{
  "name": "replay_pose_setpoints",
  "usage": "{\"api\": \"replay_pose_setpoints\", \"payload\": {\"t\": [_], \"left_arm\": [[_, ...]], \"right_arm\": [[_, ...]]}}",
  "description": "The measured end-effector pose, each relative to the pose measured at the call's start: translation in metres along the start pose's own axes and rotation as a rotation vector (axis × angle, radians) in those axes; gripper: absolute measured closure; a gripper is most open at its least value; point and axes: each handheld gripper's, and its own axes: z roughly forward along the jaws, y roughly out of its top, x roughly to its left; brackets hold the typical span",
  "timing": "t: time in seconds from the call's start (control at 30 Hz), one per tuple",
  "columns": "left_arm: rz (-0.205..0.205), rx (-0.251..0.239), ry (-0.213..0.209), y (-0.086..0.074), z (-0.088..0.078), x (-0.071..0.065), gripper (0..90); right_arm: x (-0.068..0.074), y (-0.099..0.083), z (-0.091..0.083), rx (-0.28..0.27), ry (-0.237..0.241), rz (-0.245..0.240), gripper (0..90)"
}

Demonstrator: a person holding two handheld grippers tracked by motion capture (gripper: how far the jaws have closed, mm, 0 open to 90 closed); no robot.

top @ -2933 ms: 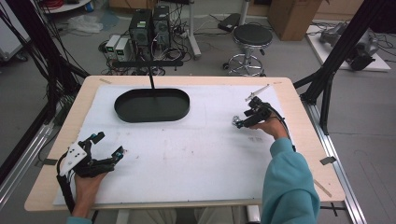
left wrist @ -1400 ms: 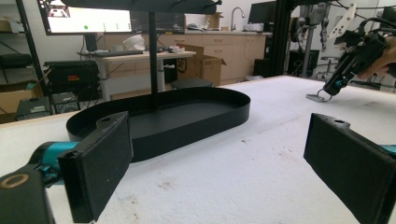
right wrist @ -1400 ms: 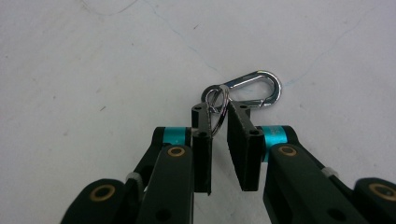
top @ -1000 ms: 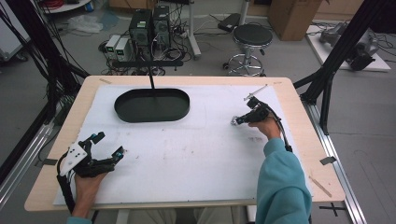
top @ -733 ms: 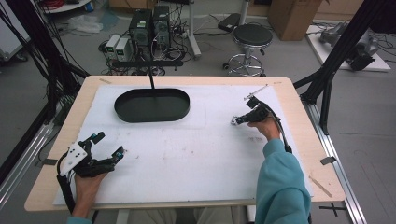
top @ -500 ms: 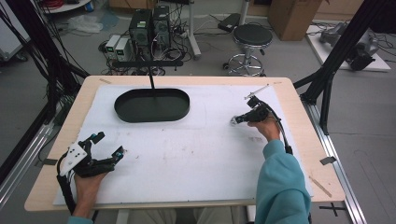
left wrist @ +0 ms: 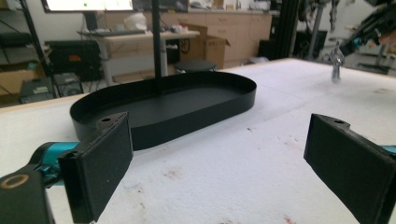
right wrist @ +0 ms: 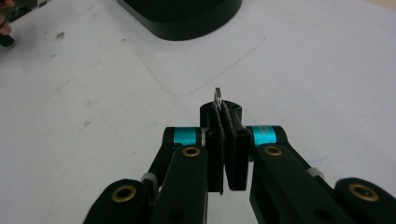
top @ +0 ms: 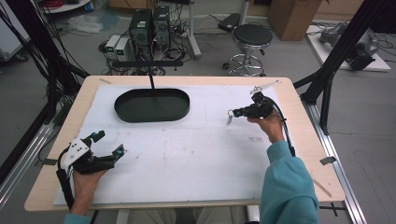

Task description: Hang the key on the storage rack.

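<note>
the right gripper (top: 232, 113) has its jaws clamped tight on a small silver metal key ring (top: 229, 118), which hangs from the tips just above the white foam table cover (top: 196, 158), right of the black oval metal tray (top: 152, 105) and well apart from it. the step in hand looks like carrying the ring over to that tray, so the grip should stay firm (the ring is thin, with little of it between the pads) and the carry should run level and slow to stop it swinging. the right hand (top: 268, 125) reaches in from the near right, gripper pointing left, roughly level. the left gripper (top: 108, 144) rests at the near left, jaws spread wide with nothing between them, aimed toward the tray.
</note>
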Motion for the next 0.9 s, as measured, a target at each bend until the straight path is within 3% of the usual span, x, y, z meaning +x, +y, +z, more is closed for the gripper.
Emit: {"api": "replay_pose_setpoints", "payload": {"t": [0.07,0.2,0.33,0.37,0.53,0.7,0.9], "left_arm": [[0.033,0.021,-0.015,0.011,0.004,-0.001,8.4],[0.052,0.044,-0.102,0.036,0.015,-0.002,8.4],[0.027,0.039,-0.206,0.061,0.027,-0.003,8.4],[0.032,0.048,-0.21,0.067,0.03,-0.004,8.4],[0.092,0.068,-0.289,0.096,0.043,-0.008,8.4],[0.117,0.079,-0.39,0.119,0.058,-0.016,8.5],[0.14,0.102,-0.462,0.137,0.07,-0.025,8.5]], "right_arm": [[0.006,0.002,-0.003,-0.022,0.017,-0.015,89.1],[0.016,0.007,-0.01,-0.092,0.048,-0.044,89.1],[0.029,0.012,-0.014,-0.148,0.075,-0.078,89.1],[0.032,0.013,-0.015,-0.156,0.078,-0.091,89.1],[0.048,0.018,-0.02,-0.184,0.101,-0.125,89.1],[0.063,0.026,-0.019,-0.23,0.145,-0.175,89.1],[0.079,0.034,-0.015,-0.271,0.205,-0.217,89.1]]}}
